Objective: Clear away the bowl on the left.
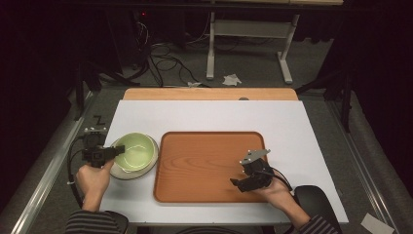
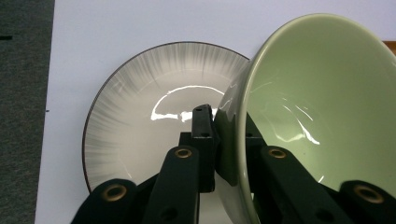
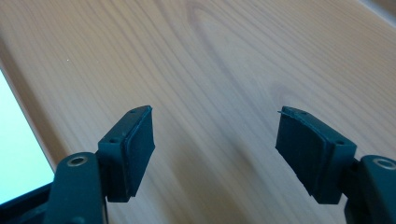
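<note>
A pale green bowl (image 1: 135, 150) rests tilted on a white plate with a dark rim (image 1: 147, 166) at the table's left. My left gripper (image 1: 116, 152) is shut on the bowl's near rim. In the left gripper view its jaws pinch the green bowl (image 2: 317, 102) wall, one pad outside and one inside, with the white plate (image 2: 140, 112) underneath. My right gripper (image 1: 238, 184) hovers open over the front right part of the wooden tray (image 1: 195, 161). The right gripper view has its fingers (image 3: 135, 149) wide apart above bare wood (image 3: 215, 93), nothing between them.
A white mat (image 1: 209, 112) covers the table, with a wooden strip (image 1: 209, 94) at the far edge. Beyond the table lie floor cables (image 1: 165, 58) and a white desk frame (image 1: 248, 34). The tray's surface is bare.
</note>
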Demonstrator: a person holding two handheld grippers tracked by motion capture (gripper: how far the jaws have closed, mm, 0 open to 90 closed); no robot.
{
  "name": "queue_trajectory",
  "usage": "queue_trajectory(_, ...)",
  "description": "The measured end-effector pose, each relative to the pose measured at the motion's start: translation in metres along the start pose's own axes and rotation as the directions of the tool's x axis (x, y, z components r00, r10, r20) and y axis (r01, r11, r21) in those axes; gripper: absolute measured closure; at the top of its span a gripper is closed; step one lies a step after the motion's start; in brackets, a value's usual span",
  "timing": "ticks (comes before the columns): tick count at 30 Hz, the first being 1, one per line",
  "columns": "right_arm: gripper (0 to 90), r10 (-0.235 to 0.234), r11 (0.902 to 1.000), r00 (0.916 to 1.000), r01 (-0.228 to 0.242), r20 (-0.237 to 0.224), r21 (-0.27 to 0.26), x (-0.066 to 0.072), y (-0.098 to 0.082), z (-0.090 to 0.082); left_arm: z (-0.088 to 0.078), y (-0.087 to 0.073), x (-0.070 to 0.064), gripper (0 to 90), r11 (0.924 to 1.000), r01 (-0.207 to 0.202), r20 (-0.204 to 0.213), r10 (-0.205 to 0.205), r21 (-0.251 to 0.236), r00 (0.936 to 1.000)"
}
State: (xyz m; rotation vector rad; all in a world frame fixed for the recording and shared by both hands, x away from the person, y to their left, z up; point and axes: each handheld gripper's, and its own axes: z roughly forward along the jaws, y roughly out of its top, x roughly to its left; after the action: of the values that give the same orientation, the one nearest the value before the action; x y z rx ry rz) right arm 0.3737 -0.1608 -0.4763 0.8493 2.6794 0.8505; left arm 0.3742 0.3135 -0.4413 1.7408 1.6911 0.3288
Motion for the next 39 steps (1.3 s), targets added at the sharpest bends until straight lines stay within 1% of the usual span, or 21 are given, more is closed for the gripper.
queue_trajectory(3, 29.5, -0.01, 0.9999, 0.9999, 0.01, -0.001, 0.002, 0.0, 0.0, 0.0, -0.003, 0.001, -0.001, 82.8, 0.9999, -0.002, 0.007, 0.002, -0.01, 1.0)
queue_trajectory(5, 29.5, -0.003, 1.0, 1.0, 0.003, 0.0, 0.0, 0.0, 0.0, 0.0, -0.005, 0.002, -0.003, 82.9, 0.9997, 0.0, 0.031, 0.001, -0.024, 0.9995)
queue_trajectory(7, 29.5, -0.004, 1.0, 1.0, 0.004, 0.001, 0.002, -0.001, 0.0, 0.0, -0.006, 0.002, -0.004, 82.9, 0.9996, -0.001, 0.031, 0.002, -0.027, 0.9995)
queue_trajectory(8, 29.5, -0.009, 1.0, 1.0, 0.009, 0.0, 0.002, -0.001, 0.0, 0.0, -0.007, 0.003, -0.006, 82.9, 0.9995, -0.012, 0.037, 0.013, -0.03, 0.9992)
queue_trajectory(10, 29.5, -0.003, 1.0, 1.0, 0.003, -0.001, 0.005, 0.0, 0.0, 0.0, -0.007, 0.003, -0.008, 82.9, 0.9994, -0.015, 0.043, 0.016, -0.03, 0.9989)
queue_trajectory(11, 29.5, -0.008, 1.0, 1.0, 0.008, 0.001, 0.005, 0.0, 0.0, 0.001, -0.008, 0.003, -0.01, 82.8, 0.9994, -0.019, 0.045, 0.02, -0.029, 0.9988)
queue_trajectory(12, 29.5, -0.003, 1.0, 1.0, 0.003, -0.002, 0.008, 0.001, 0.0, 0.001, -0.008, 0.004, -0.014, 82.8, 0.9988, -0.03, 0.05, 0.032, -0.038, 0.9982)
queue_trajectory(13, 29.5, -0.003, 1.0, 1.0, 0.003, -0.002, 0.008, 0.001, 0.0, 0.001, -0.008, 0.004, -0.014, 82.8, 0.9988, -0.03, 0.05, 0.032, -0.038, 0.9982)
queue_trajectory(14, 29.5, -0.011, 0.9999, 0.9999, 0.011, -0.002, 0.005, 0.0, 0.0, 0.001, -0.009, 0.004, -0.017, 82.8, 0.9984, -0.041, 0.05, 0.043, -0.04, 0.9979)
queue_trajectory(18, 29.5, -0.004, 1.0, 1.0, 0.004, 0.0, 0.003, 0.0, 0.0, 0.001, -0.01, 0.005, -0.026, 82.9, 0.9967, -0.067, 0.063, 0.07, -0.045, 0.9956)
queue_trajectory(22, 29.5, -0.011, 0.9999, 0.9999, 0.011, -0.002, 0.005, -0.001, 0.0, 0.001, -0.008, 0.006, -0.033, 82.8, 0.9953, -0.089, 0.079, 0.092, -0.037, 0.9926)
queue_trajectory(26, 29.5, -0.009, 0.9999, 1.0, 0.009, -0.004, 0.012, 0.0, 0.0, 0.001, -0.005, 0.007, -0.04, 82.8, 0.9949, -0.097, 0.102, 0.099, -0.026, 0.9898)
queue_trajectory(27, 29.5, -0.007, 1.0, 1.0, 0.007, -0.005, 0.005, -0.001, 0.0, 0.002, -0.004, 0.007, -0.041, 82.8, 0.9948, -0.098, 0.11, 0.1, -0.025, 0.9889)
queue_trajectory(28, 29.5, -0.014, 0.9999, 0.9999, 0.014, -0.004, 0.007, -0.001, 0.0, 0.002, -0.004, 0.007, -0.042, 82.8, 0.9946, -0.101, 0.114, 0.103, -0.024, 0.9881)
queue_trajectory(31, 29.5, -0.005, 0.9999, 1.0, 0.005, -0.001, 0.01, 0.0, 0.0, 0.002, -0.002, 0.009, -0.047, 82.8, 0.9936, -0.111, 0.126, 0.113, -0.019, 0.9856)
queue_trajectory(32, 29.5, -0.011, 0.9998, 0.9999, 0.011, -0.001, 0.015, 0.0, 0.0, 0.002, -0.001, 0.009, -0.048, 82.8, 0.9935, -0.112, 0.128, 0.114, -0.017, 0.9852)
queue_trajectory(36, 29.5, -0.014, 0.9998, 0.9999, 0.014, 0.0, 0.015, 0.0, 0.0, 0.002, 0.001, 0.01, -0.056, 82.7, 0.9911, -0.133, 0.141, 0.133, -0.011, 0.9811)
queue_trajectory(37, 29.5, -0.014, 0.9997, 0.9999, 0.014, 0.002, 0.019, 0.0, 0.0, 0.002, 0.002, 0.011, -0.059, 82.7, 0.9899, -0.142, 0.149, 0.141, -0.008, 0.9787)
queue_trajectory(38, 29.5, -0.015, 0.9997, 0.9999, 0.015, -0.001, 0.02, 0.0, 0.0, 0.002, 0.002, 0.011, -0.06, 82.7, 0.9897, -0.143, 0.151, 0.142, -0.006, 0.9782)
queue_trajectory(39, 29.5, -0.014, 0.9997, 0.9999, 0.014, -0.001, 0.02, 0.0, 0.0, 0.002, 0.003, 0.011, -0.063, 82.7, 0.9883, -0.153, 0.155, 0.151, -0.002, 0.9762)
